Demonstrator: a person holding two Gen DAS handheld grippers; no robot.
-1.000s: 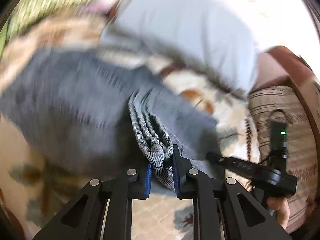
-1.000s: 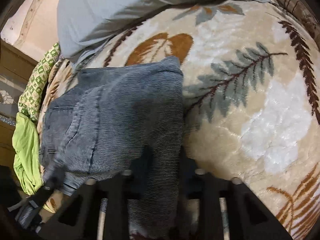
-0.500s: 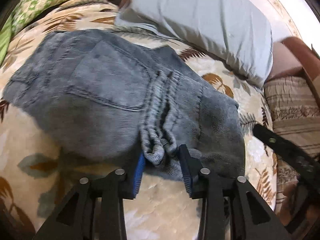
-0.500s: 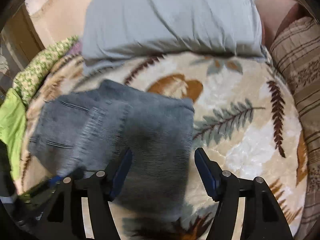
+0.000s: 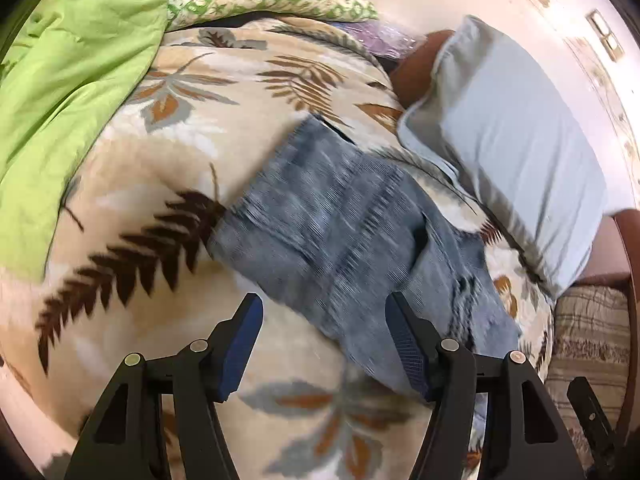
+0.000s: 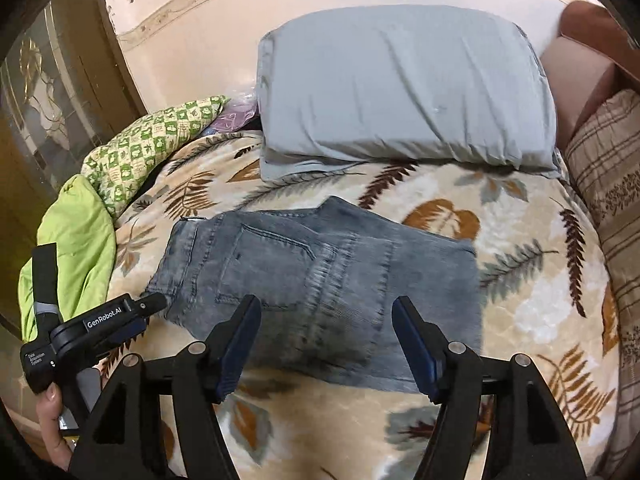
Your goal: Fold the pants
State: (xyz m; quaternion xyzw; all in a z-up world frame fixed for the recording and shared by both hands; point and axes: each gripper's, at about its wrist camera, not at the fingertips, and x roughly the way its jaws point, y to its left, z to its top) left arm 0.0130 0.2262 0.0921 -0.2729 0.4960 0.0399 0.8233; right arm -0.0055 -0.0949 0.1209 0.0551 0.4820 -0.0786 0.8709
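Note:
The grey-blue jeans [image 6: 320,280] lie folded in a flat rectangle on the leaf-patterned blanket [image 6: 532,304], back pocket up. They also show, blurred, in the left wrist view [image 5: 340,232]. My right gripper [image 6: 326,320] is open and empty, held above the near edge of the jeans. My left gripper [image 5: 324,320] is open and empty, near the jeans' lower edge. The left gripper's body [image 6: 92,328] shows at the lower left of the right wrist view, held in a hand.
A pale blue pillow [image 6: 404,88] lies behind the jeans by the wall. A lime green cloth [image 5: 68,80] and a green patterned cushion [image 6: 148,140] lie to the left. A striped brown cushion [image 6: 612,200] lies to the right.
Both grippers have let go of the jeans, opened wide and pulled back. The jeans now lie folded flat on the blanket.

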